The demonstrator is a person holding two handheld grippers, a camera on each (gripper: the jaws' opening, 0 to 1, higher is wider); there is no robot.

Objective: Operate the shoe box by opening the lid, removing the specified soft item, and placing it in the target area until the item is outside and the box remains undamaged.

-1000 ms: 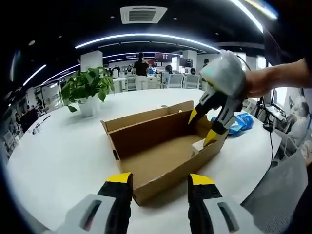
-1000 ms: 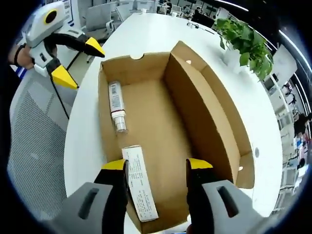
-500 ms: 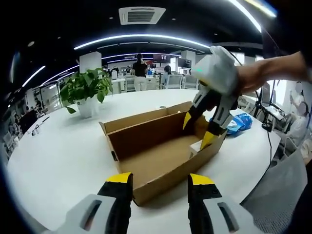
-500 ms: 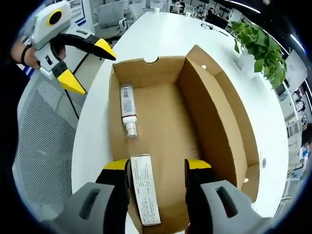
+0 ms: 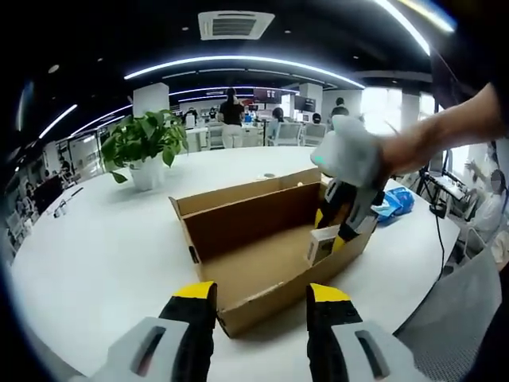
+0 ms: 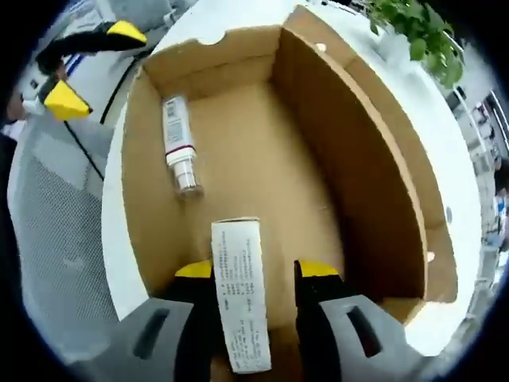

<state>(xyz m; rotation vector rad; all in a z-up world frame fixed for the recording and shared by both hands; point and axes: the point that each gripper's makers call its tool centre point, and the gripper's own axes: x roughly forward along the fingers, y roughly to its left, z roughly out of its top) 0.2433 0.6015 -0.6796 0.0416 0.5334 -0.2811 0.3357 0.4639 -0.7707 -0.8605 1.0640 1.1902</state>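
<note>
In the right gripper view, the left gripper (image 6: 60, 68) sits at the upper left, jaws spread, holding nothing. Right of it, the shoe box (image 6: 362, 143) lies open on the table (image 6: 115, 255). A small bottle (image 6: 178, 151) rests inside, left of the middle. At the bottom middle, the right gripper (image 6: 248, 274) pinches a white carton (image 6: 240, 294). It looks light and easy to crush, so its long sides seem the best hold. Its print is too blurry to read, and its near end is cut off.
</note>
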